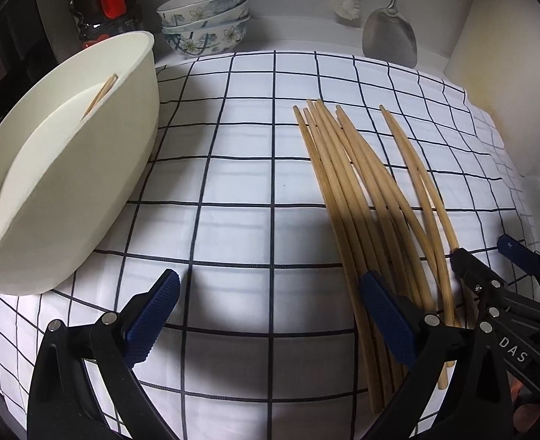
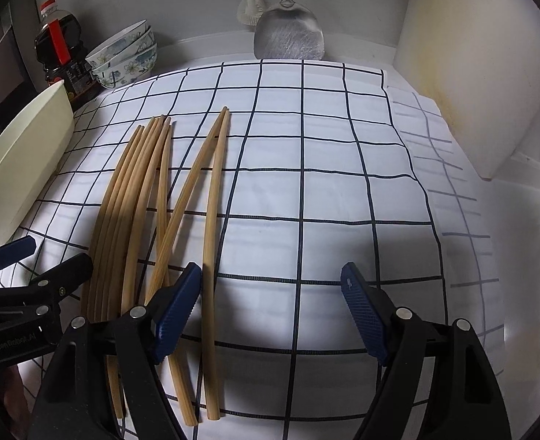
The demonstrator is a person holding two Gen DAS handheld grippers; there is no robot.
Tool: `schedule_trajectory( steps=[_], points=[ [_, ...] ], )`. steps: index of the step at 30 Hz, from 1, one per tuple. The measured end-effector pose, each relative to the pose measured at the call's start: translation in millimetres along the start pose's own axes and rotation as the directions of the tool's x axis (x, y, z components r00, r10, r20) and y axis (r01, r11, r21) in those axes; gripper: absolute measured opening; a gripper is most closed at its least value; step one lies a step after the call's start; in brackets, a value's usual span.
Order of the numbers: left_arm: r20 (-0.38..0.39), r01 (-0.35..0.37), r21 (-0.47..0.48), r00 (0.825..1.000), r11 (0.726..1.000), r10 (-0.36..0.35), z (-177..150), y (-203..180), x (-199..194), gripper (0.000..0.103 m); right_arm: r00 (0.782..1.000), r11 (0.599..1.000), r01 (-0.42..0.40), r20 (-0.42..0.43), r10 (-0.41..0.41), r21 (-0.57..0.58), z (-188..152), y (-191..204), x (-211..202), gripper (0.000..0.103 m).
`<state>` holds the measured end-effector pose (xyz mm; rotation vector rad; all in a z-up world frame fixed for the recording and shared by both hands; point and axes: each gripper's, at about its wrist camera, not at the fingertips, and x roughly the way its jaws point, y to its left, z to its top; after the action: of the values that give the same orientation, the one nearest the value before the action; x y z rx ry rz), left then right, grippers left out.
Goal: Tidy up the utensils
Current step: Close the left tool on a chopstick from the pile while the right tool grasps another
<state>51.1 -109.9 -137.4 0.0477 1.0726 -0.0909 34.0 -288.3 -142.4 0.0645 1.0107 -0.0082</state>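
My left fingers (image 1: pixel 270 315) stand wide apart over the white cloth with a dark grid (image 1: pixel 240 183) that covers the bench, nothing between them. My right fingers (image 2: pixel 272 308) are just as wide and hold nothing; one wooden stick lies on the cloth between them, untouched. The bundle of long light-brown wooden chopsticks (image 1: pixel 347 190) lies loose on the cloth, fanned out, between my two hands. The cream oval plastic tub (image 1: pixel 87 168) sits at the left edge, with two chopstick ends (image 1: pixel 101 95) leaning inside it. Stacked flower-patterned bowls (image 1: pixel 206 18) stand behind it, near a steel spatula (image 1: pixel 389 36).
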Motion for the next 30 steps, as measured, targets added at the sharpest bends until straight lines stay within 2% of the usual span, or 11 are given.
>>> schedule_trajectory(
  steps=[9, 13, 16, 19, 22, 24, 26, 27, 28, 29, 30],
  points=[
    [0.004, -0.037, 0.017, 0.999, 0.999, 0.037, -3.8, 0.0, -1.6, 0.097, 1.0, 1.0, 0.019, 0.002, -0.019, -0.01, 2.4, -1.6, 2.2, 0.075],
    [0.006, -0.085, 0.028, 0.996, 0.996, 0.085, 0.3, -3.7, 3.6, 0.097, 1.0, 1.0, 0.015, 0.007, -0.015, -0.023, 6.0, 1.5, 4.7, 0.075],
    [0.009, -0.064, 0.015, 0.998, 0.998, 0.064, 3.3, -3.6, 5.7, 0.091, 1.0, 0.999, 0.003, 0.017, -0.002, -0.044, 8.7, 4.7, 6.5, 0.074],
    [0.018, -0.041, 0.024, 0.999, 0.999, 0.04, 4.2, -8.0, 5.4, 0.078, 1.0, 0.998, -0.011, 0.024, 0.012, -0.06, 11.2, 7.0, 8.1, 0.072],
    [0.021, -0.013, 0.038, 1.0, 0.999, 0.013, 4.8, -14.1, 4.7, 0.06, 0.999, 0.995, -0.028, 0.031, 0.031, -0.095, 13.9, 13.1, 7.4, 0.059],
    [0.016, 0.01, 0.049, 1.0, 0.999, -0.011, 6.3, -18.2, 4.0, 0.049, 0.998, 0.992, -0.047, 0.03, 0.05, -0.118, 15.5, 18.0, 6.9, 0.045],
    [0.014, 0.029, 0.074, 0.999, 0.997, -0.03, 7.1, -23.4, 3.6, 0.031, 0.998, 0.991, -0.061, 0.024, 0.064, -0.123, 16.8, 20.4, 6.7, 0.035],
    [0.011, 0.035, 0.081, 0.999, 0.996, -0.036, 7.3, -25.1, 3.2, 0.026, 0.998, 0.99, -0.062, 0.023, 0.065, -0.124, 17.2, 20.8, 6.4, 0.021],
    [0.008, 0.043, 0.088, 0.999, 0.995, -0.044, 7.2, -26.9, 2.8, 0.017, 0.998, 0.99, -0.061, 0.021, 0.064, -0.124, 17.7, 20.5, 6.5, 0.012],
    [0.005, 0.048, 0.095, 0.999, 0.994, -0.049, 6.9, -28.2, 2.6, 0.01, 0.998, 0.991, -0.058, 0.017, 0.06, -0.119, 18.4, 19.7, 6.6, 0.007],
    [0.001, 0.054, 0.099, 0.999, 0.994, -0.054, 6.7, -28.7, 2.4, 0.009, 0.998, 0.991, -0.067, 0.013, 0.069, -0.112, 18.9, 18.3, 6.7, 0.007]
  ],
)
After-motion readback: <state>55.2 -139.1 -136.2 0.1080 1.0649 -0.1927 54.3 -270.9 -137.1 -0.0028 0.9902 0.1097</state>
